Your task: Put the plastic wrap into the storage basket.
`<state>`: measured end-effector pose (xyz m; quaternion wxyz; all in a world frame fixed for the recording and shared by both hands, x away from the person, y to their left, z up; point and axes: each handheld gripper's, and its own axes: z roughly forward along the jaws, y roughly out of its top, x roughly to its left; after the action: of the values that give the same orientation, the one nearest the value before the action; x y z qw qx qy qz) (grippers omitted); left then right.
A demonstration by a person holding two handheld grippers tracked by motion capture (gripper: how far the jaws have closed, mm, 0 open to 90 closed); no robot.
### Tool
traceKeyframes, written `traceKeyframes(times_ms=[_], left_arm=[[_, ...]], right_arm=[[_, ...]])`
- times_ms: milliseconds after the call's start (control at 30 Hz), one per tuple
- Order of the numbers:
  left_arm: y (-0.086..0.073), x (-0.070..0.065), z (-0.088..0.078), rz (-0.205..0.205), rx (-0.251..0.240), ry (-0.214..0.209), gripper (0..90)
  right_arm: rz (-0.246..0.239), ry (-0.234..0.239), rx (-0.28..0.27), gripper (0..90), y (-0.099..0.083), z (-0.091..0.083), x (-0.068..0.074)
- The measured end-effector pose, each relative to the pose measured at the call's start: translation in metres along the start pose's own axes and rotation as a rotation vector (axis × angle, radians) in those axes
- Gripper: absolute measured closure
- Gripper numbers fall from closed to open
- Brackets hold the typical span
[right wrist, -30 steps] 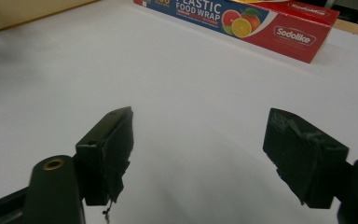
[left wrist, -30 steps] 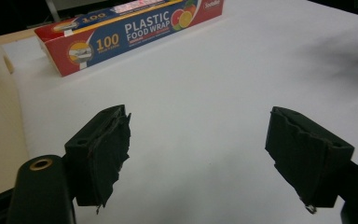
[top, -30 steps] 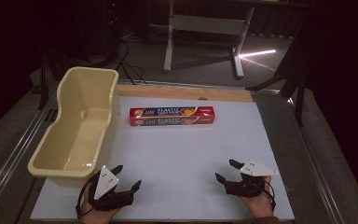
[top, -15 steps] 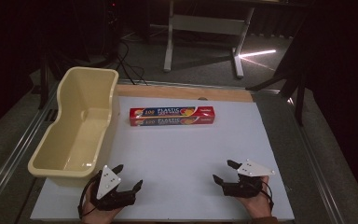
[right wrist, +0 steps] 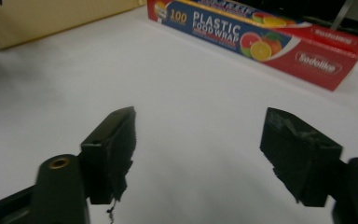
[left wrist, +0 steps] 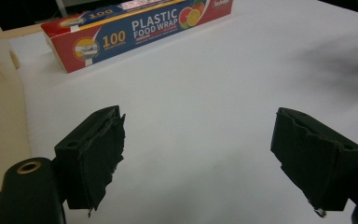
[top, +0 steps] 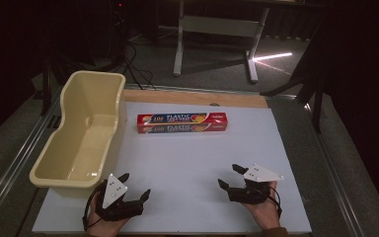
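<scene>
Plastic wrap box (top: 182, 123) lies lengthwise near the bench's (top: 192, 168) far edge, beside a cream tub (top: 81, 133) at left. Left gripper (top: 128, 190) & right gripper (top: 228, 177), near edge, jaws spread, right's just narrowing, nothing between. Best approach: straddle box across its narrow width, squarely.

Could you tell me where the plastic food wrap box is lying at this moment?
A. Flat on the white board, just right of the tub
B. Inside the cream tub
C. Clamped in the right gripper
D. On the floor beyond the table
A: the plastic food wrap box lies flat on the white board, beside the cream tub and apart from both open grippers.
</scene>
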<state>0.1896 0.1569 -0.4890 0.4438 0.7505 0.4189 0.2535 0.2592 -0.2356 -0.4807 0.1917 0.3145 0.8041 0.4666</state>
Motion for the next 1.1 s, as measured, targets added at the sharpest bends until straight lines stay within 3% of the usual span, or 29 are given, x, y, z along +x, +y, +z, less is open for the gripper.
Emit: traceKeyframes(times_ms=[100, 367, 667, 933, 1100], left_arm=[[0.000, 0.000, 0.000, -0.002, -0.001, 0.001, 17.1], [0.001, 0.000, -0.001, -0.011, -0.009, -0.006, 16.9], [0.001, 0.000, -0.001, -0.011, -0.010, -0.012, 16.9], [0.001, 0.000, -0.002, -0.012, -0.012, -0.016, 16.9], [0.001, 0.000, -0.002, -0.020, -0.020, -0.013, 16.9]], right_arm=[[0.002, 0.007, -0.028, 31.7, 0.015, 0.004, 0.001], [-0.018, -0.010, -0.038, 42.1, 0.041, 0.023, -0.001], [-0.038, -0.004, -0.009, 50.8, 0.061, 0.045, -0.008], [-0.029, -0.005, 0.004, 56.2, 0.080, 0.063, -0.025], [-0.013, -0.024, 0.047, 55.4, 0.087, 0.083, -0.040]])
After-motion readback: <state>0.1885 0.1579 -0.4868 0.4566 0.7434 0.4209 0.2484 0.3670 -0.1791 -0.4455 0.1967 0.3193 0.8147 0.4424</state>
